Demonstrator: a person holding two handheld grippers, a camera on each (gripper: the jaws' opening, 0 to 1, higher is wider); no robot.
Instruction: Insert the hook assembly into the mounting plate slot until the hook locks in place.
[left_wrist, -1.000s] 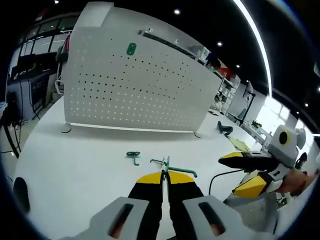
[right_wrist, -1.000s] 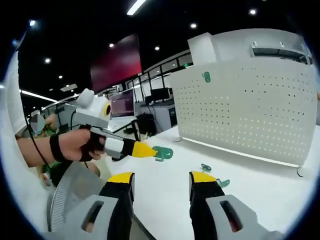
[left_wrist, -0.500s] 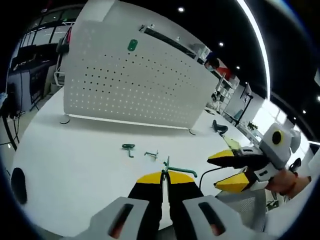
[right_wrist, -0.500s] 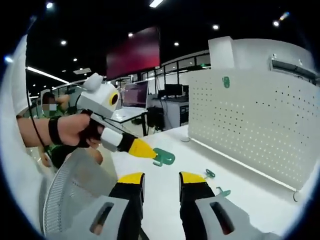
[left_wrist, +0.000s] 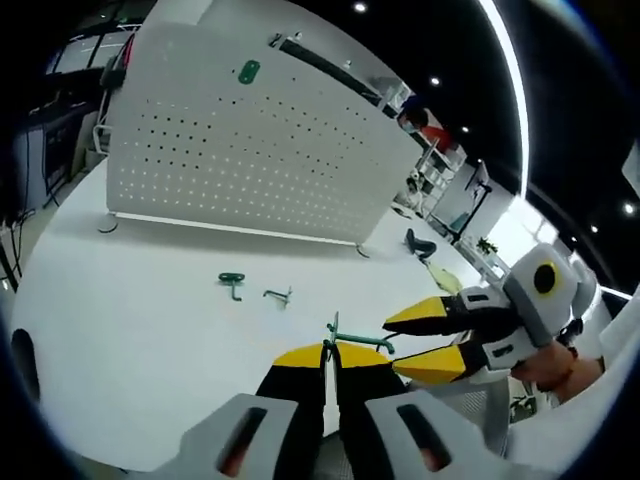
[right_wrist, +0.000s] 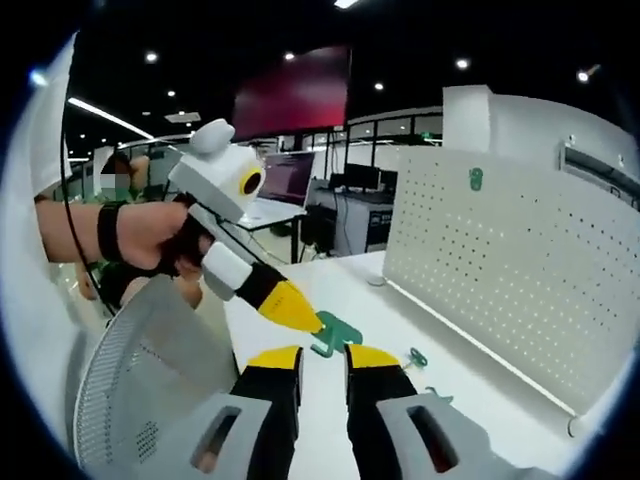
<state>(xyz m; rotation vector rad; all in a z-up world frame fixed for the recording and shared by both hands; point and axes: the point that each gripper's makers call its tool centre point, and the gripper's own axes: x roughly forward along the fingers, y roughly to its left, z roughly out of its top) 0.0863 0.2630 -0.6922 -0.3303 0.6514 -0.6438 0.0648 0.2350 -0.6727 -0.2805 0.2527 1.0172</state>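
**Right gripper closes in on the held hook**

Nearest, the left gripper (left_wrist: 331, 352) had its jaws pressed together on a green hook assembly (left_wrist: 352, 337), whose wire poked out just past the tips. Over the last second the right gripper (left_wrist: 432, 340) had drawn in from the right until its narrowing, empty jaws stood just beside that hook; in the right gripper view the hook (right_wrist: 336, 334) sat right above its own jaws. This looked like a handover or regrasp. Farther out on the white bench (left_wrist: 120, 300), two spare hooks (left_wrist: 232, 282) lay untouched. Farthest stood the perforated mounting plate (left_wrist: 240, 160), one green hook (left_wrist: 247, 71) already near its top, well apart from the grippers.
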